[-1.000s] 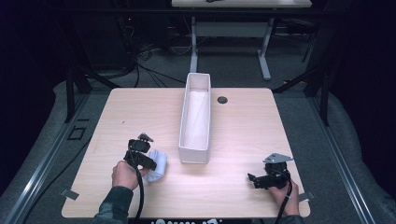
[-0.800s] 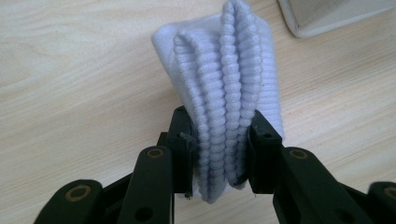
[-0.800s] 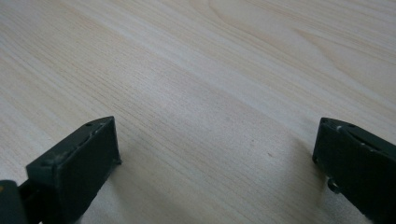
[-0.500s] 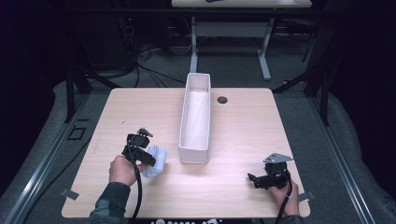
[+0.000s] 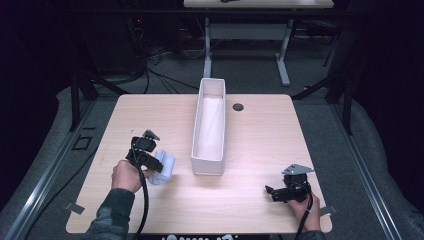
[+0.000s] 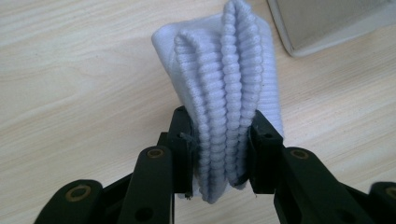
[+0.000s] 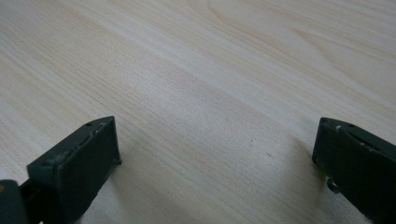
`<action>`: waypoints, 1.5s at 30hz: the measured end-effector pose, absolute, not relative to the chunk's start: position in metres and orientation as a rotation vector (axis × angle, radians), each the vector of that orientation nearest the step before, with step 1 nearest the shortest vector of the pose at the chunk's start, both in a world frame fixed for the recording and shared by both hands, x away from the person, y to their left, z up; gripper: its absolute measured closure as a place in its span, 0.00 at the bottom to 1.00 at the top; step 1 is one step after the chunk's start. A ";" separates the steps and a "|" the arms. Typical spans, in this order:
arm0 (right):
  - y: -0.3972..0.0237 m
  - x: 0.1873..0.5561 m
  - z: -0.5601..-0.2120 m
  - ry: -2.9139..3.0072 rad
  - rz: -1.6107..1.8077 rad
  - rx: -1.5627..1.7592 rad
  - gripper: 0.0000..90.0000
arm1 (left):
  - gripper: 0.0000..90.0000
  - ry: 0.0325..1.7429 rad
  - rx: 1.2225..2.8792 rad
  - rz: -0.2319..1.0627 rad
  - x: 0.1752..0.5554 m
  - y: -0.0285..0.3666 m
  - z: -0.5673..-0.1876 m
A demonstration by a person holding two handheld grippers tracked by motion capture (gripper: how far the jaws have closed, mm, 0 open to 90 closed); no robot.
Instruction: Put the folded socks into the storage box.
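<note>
The left gripper (image 5: 159, 164) is pinching a folded white ribbed sock (image 6: 229, 88); in the left gripper view its two black jaws are pressing on the bunched knit from both sides, with the ribbed folds standing up between them and rising well past the tips. In the high view the sock (image 5: 164, 167) is sticking out of the front of that gripper toward the long white rectangular bin (image 5: 209, 125), which is sitting just beyond the gripper's tips, apart from the sock. A corner of the bin (image 6: 327, 23) is showing ahead of the jaws and to one side in the left gripper view. Whether the sock's lower end is brushing the table (image 5: 250, 200) or hanging just clear of it is hard to tell from this height.

The person's left hand (image 5: 127, 175) is wrapping around the body of that gripper, its cable trailing back along a dark sleeve.

The right gripper (image 5: 274, 192) is sitting low at the table's near right corner, well apart from the sock and the bin, held in the right hand (image 5: 305, 207). Its jaws are standing spread wide with bare pale wood (image 7: 210, 93) between them, holding nothing.

A small dark round grommet (image 5: 238, 106) is lying in the table top far ahead of the right gripper, just beside the bin's far end.
</note>
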State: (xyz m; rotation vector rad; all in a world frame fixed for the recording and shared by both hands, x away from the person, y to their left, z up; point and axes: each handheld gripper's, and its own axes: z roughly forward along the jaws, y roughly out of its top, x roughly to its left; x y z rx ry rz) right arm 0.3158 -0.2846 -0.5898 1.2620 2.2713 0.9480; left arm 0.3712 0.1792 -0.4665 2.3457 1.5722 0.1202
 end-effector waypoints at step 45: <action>-0.285 0.316 -0.590 2.271 0.949 1.262 0.00 | 0.75 1.490 2.363 0.197 0.401 0.159 -0.394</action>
